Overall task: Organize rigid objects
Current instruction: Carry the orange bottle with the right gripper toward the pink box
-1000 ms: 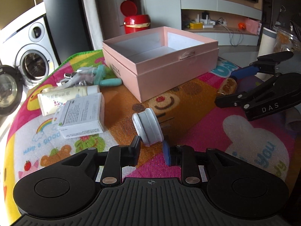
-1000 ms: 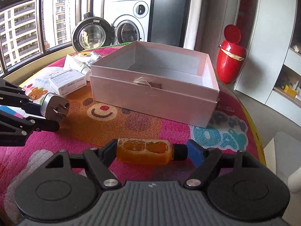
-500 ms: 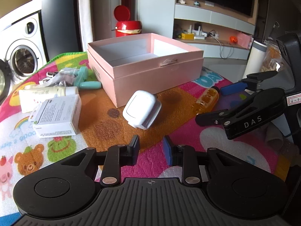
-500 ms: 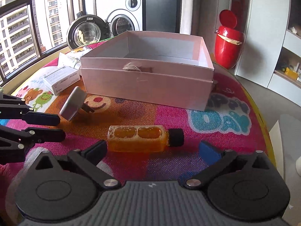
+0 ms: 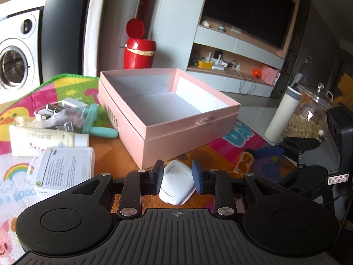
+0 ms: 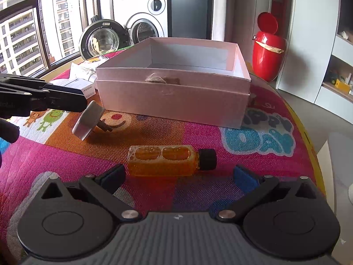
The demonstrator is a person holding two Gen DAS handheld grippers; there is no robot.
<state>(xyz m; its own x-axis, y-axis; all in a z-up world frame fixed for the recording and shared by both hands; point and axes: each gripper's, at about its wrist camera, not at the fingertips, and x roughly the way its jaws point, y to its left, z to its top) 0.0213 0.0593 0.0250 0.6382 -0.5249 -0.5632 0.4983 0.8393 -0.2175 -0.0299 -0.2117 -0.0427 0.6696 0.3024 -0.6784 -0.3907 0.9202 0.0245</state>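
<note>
mat [image 6: 66, 154]: woven cloth, looks rough to me
box [image 5: 189, 130]: matt pink cardboard
bottle [image 6: 163, 161]: glossy clear plastic, I'd say
plug [image 5: 176, 184]: smooth white plastic

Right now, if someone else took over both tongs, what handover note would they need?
Left tongs: open, just widening, astride the white plug adapter lying on the colourful play mat, not gripping.
Right tongs: wide open, just behind the amber liquid bottle with black cap, which lies on its side.
Pink cardboard box: nothing visible inside.
Left: adapter, bottle, plus white carton, cream tube and teal tool beside the box.
</note>
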